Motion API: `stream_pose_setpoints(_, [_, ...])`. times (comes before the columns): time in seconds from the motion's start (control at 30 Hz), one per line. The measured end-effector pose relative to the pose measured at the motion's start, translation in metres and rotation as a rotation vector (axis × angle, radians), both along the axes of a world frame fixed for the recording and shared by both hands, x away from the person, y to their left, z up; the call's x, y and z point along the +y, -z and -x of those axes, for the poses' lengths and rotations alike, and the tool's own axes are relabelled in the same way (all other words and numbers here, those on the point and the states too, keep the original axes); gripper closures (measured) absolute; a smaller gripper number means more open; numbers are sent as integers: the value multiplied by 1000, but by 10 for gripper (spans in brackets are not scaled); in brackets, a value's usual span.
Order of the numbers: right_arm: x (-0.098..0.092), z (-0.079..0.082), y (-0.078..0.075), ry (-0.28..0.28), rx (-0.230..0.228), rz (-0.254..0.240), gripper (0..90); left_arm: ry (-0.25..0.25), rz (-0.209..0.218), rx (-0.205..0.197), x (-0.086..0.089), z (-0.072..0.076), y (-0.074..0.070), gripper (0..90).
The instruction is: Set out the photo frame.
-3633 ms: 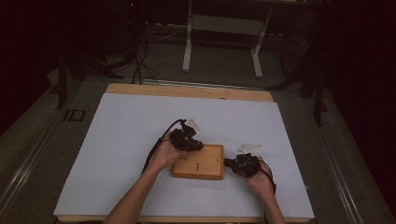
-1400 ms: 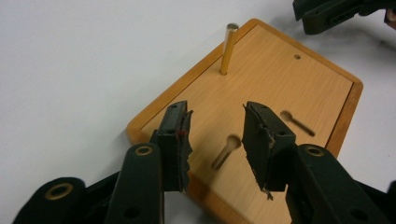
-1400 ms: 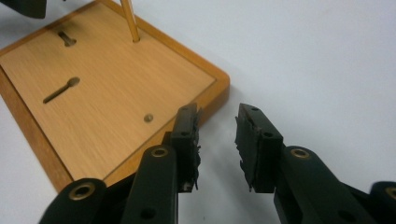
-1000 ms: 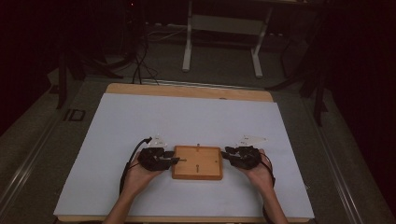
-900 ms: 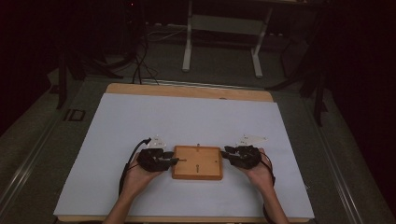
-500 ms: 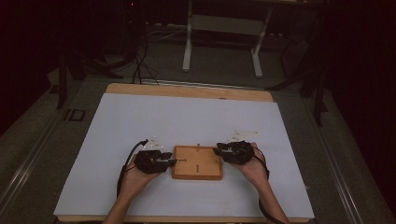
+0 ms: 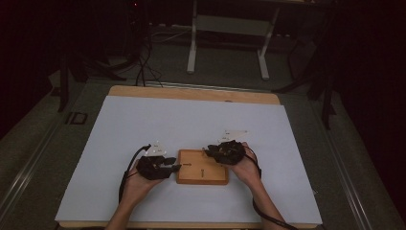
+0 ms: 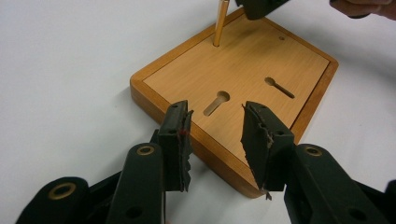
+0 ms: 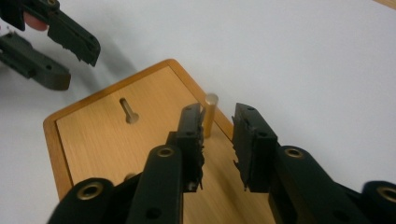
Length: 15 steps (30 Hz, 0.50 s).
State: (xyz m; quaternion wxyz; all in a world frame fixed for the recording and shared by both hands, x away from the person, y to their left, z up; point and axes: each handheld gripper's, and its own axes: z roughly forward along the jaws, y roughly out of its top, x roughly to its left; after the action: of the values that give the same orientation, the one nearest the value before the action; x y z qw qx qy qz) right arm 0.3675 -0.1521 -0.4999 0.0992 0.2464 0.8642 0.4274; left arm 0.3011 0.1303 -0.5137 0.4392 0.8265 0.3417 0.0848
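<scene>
My right gripper (image 9: 218, 140) has slid in over the wooden board's (image 7: 202, 166) far corner, its jaws just closing around the upright brass peg (image 9: 210, 114) but not yet pinching, while my left gripper (image 8: 215, 140) hovers half-open, empty, at the near edge, so pulling it comes next

The flat wooden board with keyhole slots (image 7: 202, 167) lay on the white table sheet (image 7: 191, 120), near its front edge; a thin brass peg (image 9: 210, 114) stood upright in the board's far right corner, left gripper (image 7: 168, 167) on its left, right gripper (image 7: 210, 151) over that corner
</scene>
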Motion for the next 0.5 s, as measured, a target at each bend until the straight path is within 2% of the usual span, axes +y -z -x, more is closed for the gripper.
stream_pose_setpoints(0.27, [10, -6, 9, -15, 22, 0, 827, 11, -8, -4, -1, 2, -1, 610])
stream_pose_setpoints(0.5, [11, -9, 11, -29, 21, -8, 839, 16, -13, 0, -2, 2, 0, 610])
